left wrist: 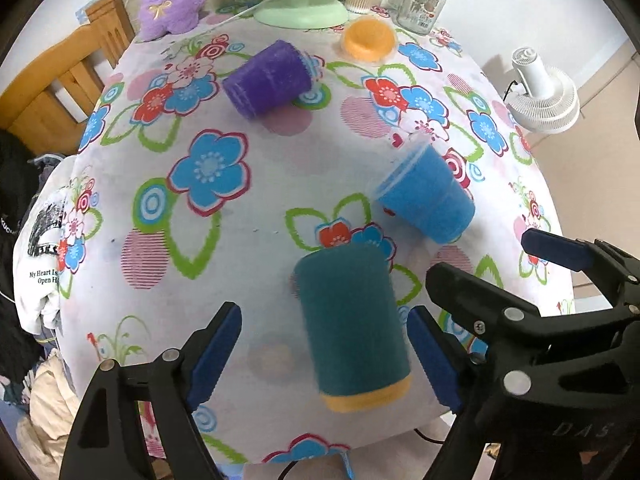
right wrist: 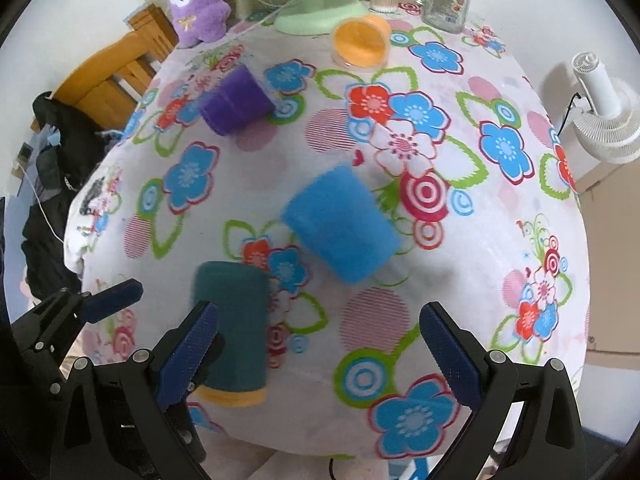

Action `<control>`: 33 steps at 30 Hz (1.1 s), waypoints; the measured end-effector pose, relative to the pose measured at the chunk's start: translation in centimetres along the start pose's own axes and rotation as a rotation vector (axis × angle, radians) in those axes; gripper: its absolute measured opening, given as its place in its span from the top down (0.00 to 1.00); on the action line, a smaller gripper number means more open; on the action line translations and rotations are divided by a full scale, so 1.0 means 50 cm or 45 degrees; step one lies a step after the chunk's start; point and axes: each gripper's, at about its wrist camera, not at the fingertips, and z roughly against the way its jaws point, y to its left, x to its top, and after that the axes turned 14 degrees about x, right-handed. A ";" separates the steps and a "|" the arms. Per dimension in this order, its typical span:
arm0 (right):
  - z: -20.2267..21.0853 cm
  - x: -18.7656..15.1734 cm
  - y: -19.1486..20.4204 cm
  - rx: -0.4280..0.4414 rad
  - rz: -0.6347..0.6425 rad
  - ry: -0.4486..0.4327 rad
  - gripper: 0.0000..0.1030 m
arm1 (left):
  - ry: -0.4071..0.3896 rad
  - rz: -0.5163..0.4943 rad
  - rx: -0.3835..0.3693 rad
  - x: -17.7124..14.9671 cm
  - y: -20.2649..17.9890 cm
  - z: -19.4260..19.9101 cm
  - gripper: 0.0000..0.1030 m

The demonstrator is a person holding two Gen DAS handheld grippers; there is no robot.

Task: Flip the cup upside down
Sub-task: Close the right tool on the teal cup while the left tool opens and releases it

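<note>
My left gripper (left wrist: 324,352) and right gripper (right wrist: 318,354) both gape, ribbed blue pads empty, the fuzzy teal cylinder cup (left wrist: 352,328) with its yellow band lying on the near floral tablecloth (left wrist: 240,240) between my left fingers.

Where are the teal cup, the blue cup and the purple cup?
teal cup (left wrist: 352,328): left wrist view, middle of its side wall.
blue cup (right wrist: 340,224): right wrist view, middle of its side wall.
purple cup (left wrist: 268,78): left wrist view, middle of its side wall.
</note>
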 end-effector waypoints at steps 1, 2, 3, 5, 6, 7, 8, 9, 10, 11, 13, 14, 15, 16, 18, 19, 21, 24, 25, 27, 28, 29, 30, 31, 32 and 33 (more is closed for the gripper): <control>-0.003 -0.001 0.010 0.000 -0.004 -0.002 0.01 | 0.004 -0.002 0.000 0.000 0.008 0.000 0.16; -0.011 -0.001 0.022 0.001 -0.012 -0.001 0.01 | 0.009 -0.007 0.007 -0.002 0.021 -0.002 0.16; -0.015 -0.001 0.027 0.002 -0.015 0.001 0.01 | 0.013 -0.014 0.017 -0.002 0.031 -0.006 0.16; -0.033 -0.001 0.042 0.006 -0.024 0.009 0.01 | 0.013 -0.021 0.029 -0.006 0.049 -0.012 0.16; -0.041 -0.001 0.047 0.003 -0.026 0.013 0.01 | 0.013 -0.020 0.033 -0.005 0.059 -0.018 0.16; -0.052 0.000 0.052 -0.006 -0.027 0.019 0.01 | 0.013 -0.025 0.036 -0.004 0.066 -0.023 0.16; -0.065 0.000 0.057 -0.009 -0.034 0.025 0.02 | 0.012 -0.037 0.041 -0.006 0.072 -0.030 0.16; -0.073 0.000 0.059 -0.011 -0.039 0.031 0.02 | 0.011 -0.048 0.047 -0.009 0.078 -0.039 0.16; -0.084 0.000 0.062 -0.015 -0.043 0.043 0.03 | 0.015 -0.059 0.051 -0.012 0.083 -0.046 0.16; -0.098 0.000 0.066 -0.017 -0.046 0.059 0.04 | 0.021 -0.075 0.048 -0.015 0.089 -0.055 0.16; -0.114 0.000 0.070 -0.017 -0.048 0.076 0.04 | 0.033 -0.089 0.048 -0.021 0.097 -0.066 0.16; -0.125 0.001 0.073 -0.023 -0.048 0.089 0.05 | 0.041 -0.100 0.047 -0.025 0.102 -0.075 0.16; -0.133 0.001 0.076 -0.028 -0.048 0.101 0.05 | 0.046 -0.107 0.048 -0.028 0.106 -0.080 0.16; -0.144 0.002 0.079 -0.039 -0.052 0.122 0.07 | 0.050 -0.112 0.050 -0.031 0.110 -0.084 0.16; -0.158 0.003 0.083 -0.032 -0.061 0.147 0.10 | 0.063 -0.113 0.047 -0.037 0.118 -0.095 0.16; -0.162 0.004 0.085 -0.028 -0.061 0.154 0.11 | 0.072 -0.110 0.044 -0.039 0.121 -0.099 0.16; -0.179 0.006 0.090 -0.057 -0.040 0.189 0.18 | 0.092 -0.111 0.045 -0.040 0.127 -0.110 0.16; -0.206 0.006 0.091 -0.099 -0.042 0.256 0.24 | 0.105 -0.129 0.048 -0.042 0.128 -0.123 0.16; -0.214 0.005 0.088 -0.083 -0.062 0.275 0.27 | 0.108 -0.131 0.047 -0.043 0.129 -0.126 0.16; -0.230 0.003 0.078 -0.059 -0.106 0.307 0.32 | 0.123 -0.137 0.040 -0.044 0.128 -0.135 0.16; -0.230 0.004 0.079 -0.065 -0.106 0.300 0.33 | 0.126 -0.134 0.039 -0.043 0.128 -0.137 0.16; -0.232 0.004 0.083 -0.074 -0.088 0.304 0.33 | 0.131 -0.132 0.043 -0.044 0.128 -0.140 0.16; -0.233 0.004 0.085 -0.077 -0.078 0.300 0.33 | 0.133 -0.130 0.044 -0.043 0.128 -0.142 0.16; -0.232 0.003 0.087 -0.075 -0.070 0.291 0.33 | 0.136 -0.126 0.042 -0.043 0.129 -0.143 0.16; -0.228 0.003 0.089 -0.068 -0.061 0.274 0.34 | 0.136 -0.117 0.036 -0.043 0.130 -0.142 0.16; -0.223 0.004 0.092 -0.067 -0.053 0.257 0.34 | 0.133 -0.109 0.031 -0.042 0.131 -0.139 0.16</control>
